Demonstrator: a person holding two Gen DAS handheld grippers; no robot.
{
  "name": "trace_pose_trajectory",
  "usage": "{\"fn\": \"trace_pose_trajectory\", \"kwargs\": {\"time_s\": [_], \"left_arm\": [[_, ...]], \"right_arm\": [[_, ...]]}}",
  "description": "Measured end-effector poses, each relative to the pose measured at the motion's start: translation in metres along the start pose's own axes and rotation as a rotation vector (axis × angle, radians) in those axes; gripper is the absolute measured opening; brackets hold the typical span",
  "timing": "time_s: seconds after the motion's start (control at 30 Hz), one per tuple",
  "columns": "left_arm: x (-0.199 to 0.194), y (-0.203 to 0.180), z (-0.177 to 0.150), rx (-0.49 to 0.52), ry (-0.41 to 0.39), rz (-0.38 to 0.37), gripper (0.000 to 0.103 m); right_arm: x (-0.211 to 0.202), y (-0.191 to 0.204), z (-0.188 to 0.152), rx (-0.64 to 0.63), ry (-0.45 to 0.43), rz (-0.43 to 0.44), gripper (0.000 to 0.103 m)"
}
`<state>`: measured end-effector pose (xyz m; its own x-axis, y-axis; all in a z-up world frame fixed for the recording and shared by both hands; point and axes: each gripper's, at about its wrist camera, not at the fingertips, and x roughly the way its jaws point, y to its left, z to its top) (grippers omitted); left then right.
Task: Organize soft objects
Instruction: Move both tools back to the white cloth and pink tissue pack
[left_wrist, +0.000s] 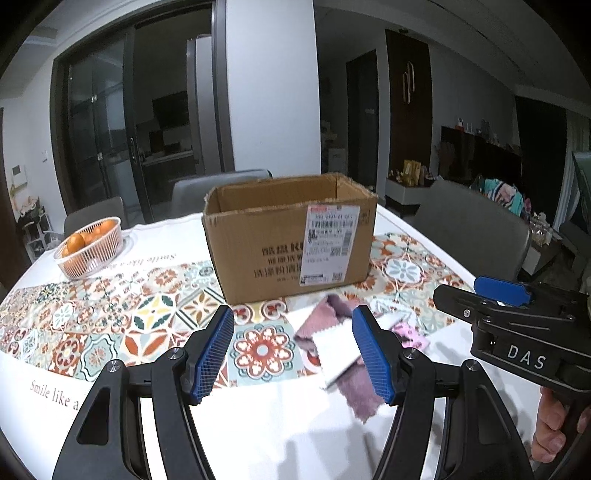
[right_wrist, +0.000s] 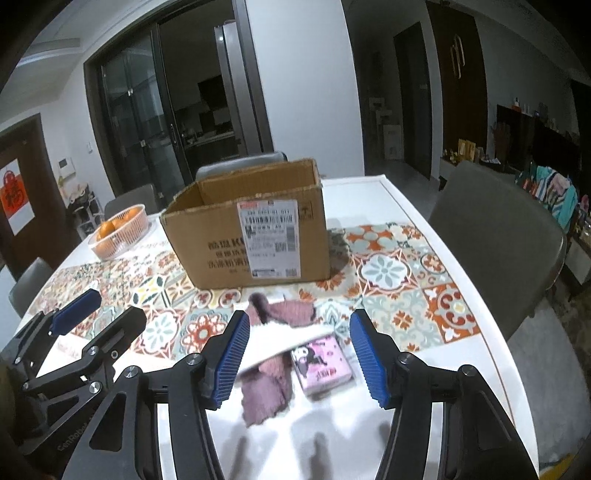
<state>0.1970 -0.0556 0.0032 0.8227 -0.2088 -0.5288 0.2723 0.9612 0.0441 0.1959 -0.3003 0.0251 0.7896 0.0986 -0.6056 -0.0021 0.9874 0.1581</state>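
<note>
Left gripper (left_wrist: 293, 354) fingers apart and empty, right gripper (right_wrist: 299, 354) fingers apart and empty, mauve cloth (right_wrist: 267, 387), white cloth (left_wrist: 338, 350) and pink packet (right_wrist: 321, 363) heaped on desk (right_wrist: 436, 369) before open cardboard box (left_wrist: 258, 251).

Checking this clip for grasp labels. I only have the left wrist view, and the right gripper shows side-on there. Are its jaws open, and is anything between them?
Observer: The right gripper is open. Its pads are apart and press on nothing, and the cloths lie on the table below it.
Operator: What is the pink thing half hidden behind my gripper's finger?
Observer: A flat pink packet printed with a cartoon figure. It lies on the table just right of the purple cloth.
Operator: Does the white cloth touch it?
Observer: The white cloth lies across the purple one, and its edge seems to reach the packet's top-left corner.
</note>
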Motion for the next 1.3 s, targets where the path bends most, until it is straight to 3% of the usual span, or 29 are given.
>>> {"fn": "trace_pose_trajectory", "kwargs": {"time_s": [0.73, 1.3], "left_arm": [[0.032, -0.018, -0.042, 0.084, 0.119, -0.012, 0.066], [0.08, -0.027, -0.058, 0.127, 0.235, -0.078, 0.066]], "right_arm": [[0.036, -0.011, -0.04, -0.017, 0.172, -0.011, 0.058], [0.074, -0.019, -0.054, -0.026, 0.266, -0.013, 0.058]]}}
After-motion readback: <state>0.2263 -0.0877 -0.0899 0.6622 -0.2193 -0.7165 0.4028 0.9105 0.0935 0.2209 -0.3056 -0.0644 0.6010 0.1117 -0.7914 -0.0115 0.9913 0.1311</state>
